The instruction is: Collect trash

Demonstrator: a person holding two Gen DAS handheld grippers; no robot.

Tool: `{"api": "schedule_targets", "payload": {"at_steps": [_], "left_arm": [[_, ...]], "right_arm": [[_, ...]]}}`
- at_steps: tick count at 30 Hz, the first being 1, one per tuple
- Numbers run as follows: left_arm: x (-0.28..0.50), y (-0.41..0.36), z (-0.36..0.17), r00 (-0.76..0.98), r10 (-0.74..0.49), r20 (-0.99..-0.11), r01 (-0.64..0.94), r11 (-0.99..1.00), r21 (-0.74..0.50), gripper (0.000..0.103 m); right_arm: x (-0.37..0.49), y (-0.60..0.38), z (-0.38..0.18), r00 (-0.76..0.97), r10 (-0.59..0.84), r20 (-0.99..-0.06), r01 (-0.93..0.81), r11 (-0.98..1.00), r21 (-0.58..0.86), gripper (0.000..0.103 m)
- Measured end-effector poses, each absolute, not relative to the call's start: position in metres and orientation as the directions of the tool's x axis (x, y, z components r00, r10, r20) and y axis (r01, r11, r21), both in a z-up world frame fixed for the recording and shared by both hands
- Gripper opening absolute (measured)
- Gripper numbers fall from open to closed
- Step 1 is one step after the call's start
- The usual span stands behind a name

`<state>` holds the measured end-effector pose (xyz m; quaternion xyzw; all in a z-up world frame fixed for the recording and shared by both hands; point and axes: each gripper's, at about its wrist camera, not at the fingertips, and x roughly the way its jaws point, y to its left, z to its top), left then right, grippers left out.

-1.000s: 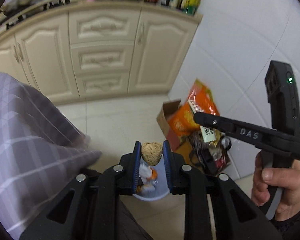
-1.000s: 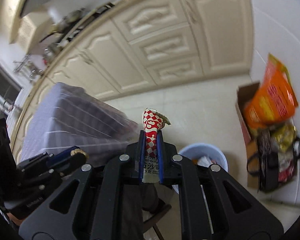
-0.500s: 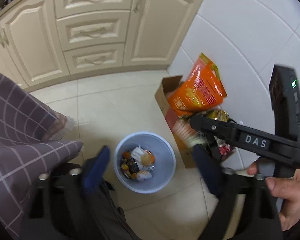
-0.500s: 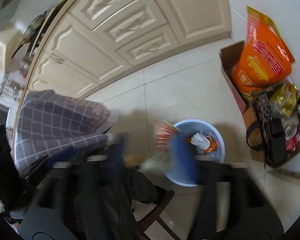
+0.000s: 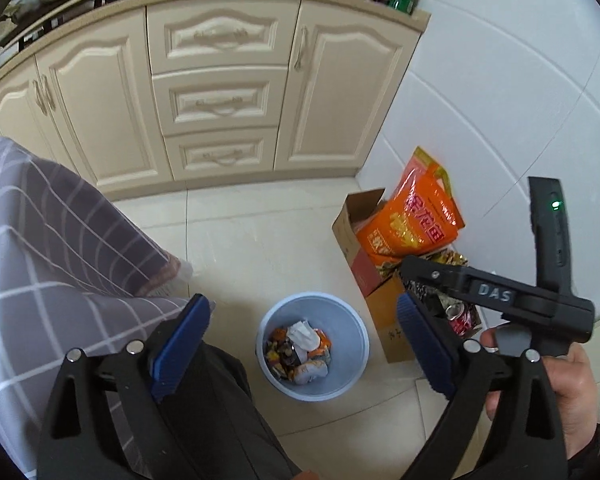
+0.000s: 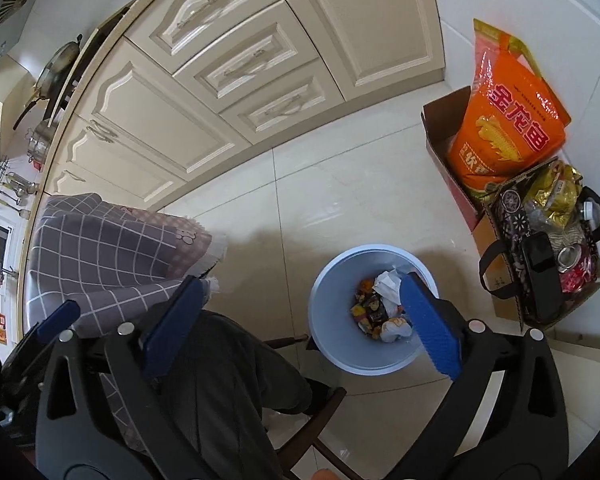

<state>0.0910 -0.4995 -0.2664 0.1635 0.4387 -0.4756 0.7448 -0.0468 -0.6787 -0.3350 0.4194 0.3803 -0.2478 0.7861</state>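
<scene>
Flanking the trash bin [image 5: 346, 322], both claws spread wide, cardboard box [image 5: 350, 224] beside it.

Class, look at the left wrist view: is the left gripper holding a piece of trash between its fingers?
No. The left gripper stands wide open with nothing between its blue pads, and the blue bin shows in the gap.

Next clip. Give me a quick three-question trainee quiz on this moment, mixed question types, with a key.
1. True or false: the left gripper holds a piece of trash.
2. The bin stands on the floor beside: A) a cardboard box B) a fridge C) a stool.
3. Fill in: the right gripper has its fingers ____.

Key: 1 false, both are empty and open; 2 A; 3 open.
</scene>
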Motion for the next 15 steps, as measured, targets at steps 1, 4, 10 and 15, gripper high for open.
{"api": "schedule_targets", "payload": {"at_steps": [1,4,10,15], "left_arm": [[0.091,-0.496,-0.261,0.167,-0.574,-0.802,0.851,0.494,-0.176,0.093],[0.09,-0.489,-0.247,0.185,-0.596,-0.781,0.848,0.498,-0.18,0.093],[0.089,-0.46,-0.21,0.244,-0.648,-0.721,0.841,0.512,-0.175,0.093],[0.096,-0.424,-0.175,0.335,-0.676,-0.656,0.817,0.556,-0.156,0.094]], "right_arm": [[-0.046,-0.677,-0.331,0.591,-0.074,-0.804,0.705,0.531,0.47,0.097],[-0.042,-0.672,-0.319,0.599,-0.082,-0.796,0.693,0.551,0.465,0.097],[-0.031,-0.656,-0.28,0.641,-0.112,-0.759,0.655,0.596,0.465,0.097],[-0.01,-0.632,-0.24,0.681,-0.113,-0.724,0.593,0.665,0.454,0.097]]}}
